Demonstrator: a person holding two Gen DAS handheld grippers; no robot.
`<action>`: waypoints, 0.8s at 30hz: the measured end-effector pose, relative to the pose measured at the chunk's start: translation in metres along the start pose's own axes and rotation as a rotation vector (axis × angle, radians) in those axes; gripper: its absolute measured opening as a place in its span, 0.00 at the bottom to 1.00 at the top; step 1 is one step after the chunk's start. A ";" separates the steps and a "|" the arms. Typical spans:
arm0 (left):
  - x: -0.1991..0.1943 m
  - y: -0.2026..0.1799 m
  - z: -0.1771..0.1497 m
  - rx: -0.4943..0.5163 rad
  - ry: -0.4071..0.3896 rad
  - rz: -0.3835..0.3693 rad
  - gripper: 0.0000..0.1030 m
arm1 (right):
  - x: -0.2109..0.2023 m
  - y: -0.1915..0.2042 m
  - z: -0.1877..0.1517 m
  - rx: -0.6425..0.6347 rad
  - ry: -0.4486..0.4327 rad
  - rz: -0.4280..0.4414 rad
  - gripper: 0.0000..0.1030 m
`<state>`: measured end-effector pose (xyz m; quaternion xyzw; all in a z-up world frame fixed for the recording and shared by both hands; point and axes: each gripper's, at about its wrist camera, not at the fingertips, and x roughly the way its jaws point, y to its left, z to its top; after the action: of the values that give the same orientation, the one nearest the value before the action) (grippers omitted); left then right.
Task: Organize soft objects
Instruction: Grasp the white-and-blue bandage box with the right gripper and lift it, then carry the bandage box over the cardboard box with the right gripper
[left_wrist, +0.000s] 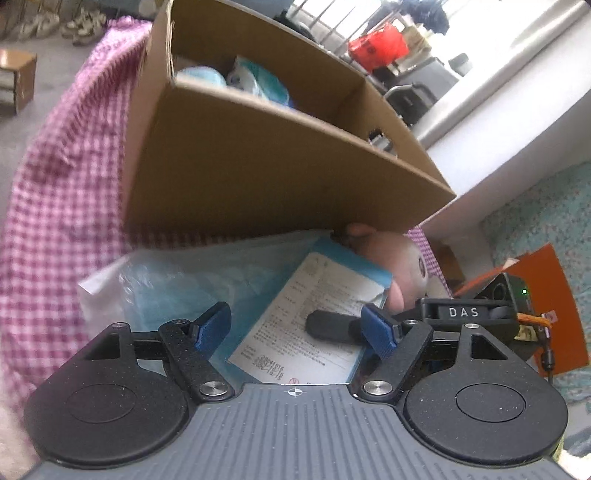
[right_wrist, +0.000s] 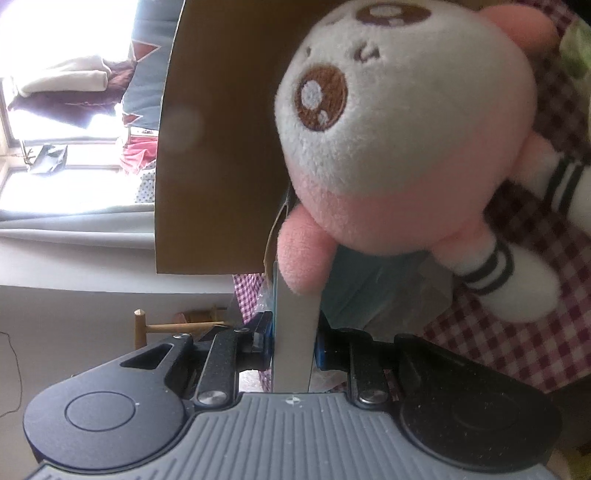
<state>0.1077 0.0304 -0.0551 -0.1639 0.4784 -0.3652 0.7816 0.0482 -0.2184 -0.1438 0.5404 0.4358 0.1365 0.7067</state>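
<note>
The flat packet (right_wrist: 293, 332) is pinched edge-on between the nearly closed pads of the right gripper (right_wrist: 293, 345), presumably for lifting into the cardboard box (left_wrist: 258, 166) beyond. The left gripper (left_wrist: 295, 332) is held wide apart, empty, above the packet. The pink plush toy (right_wrist: 399, 140) lies just right, against the box.
</note>
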 end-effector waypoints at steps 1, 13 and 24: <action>0.003 0.002 0.000 -0.016 0.005 -0.012 0.75 | -0.001 -0.001 0.001 0.002 0.000 0.001 0.22; -0.002 0.024 -0.015 -0.156 0.075 -0.179 0.78 | -0.002 0.005 0.000 -0.062 0.027 0.030 0.21; -0.032 0.001 -0.027 -0.034 0.037 -0.115 0.90 | -0.005 0.038 -0.011 -0.168 0.093 0.110 0.21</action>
<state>0.0763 0.0573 -0.0484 -0.1974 0.4888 -0.4043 0.7474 0.0478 -0.2000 -0.1085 0.4956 0.4247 0.2360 0.7199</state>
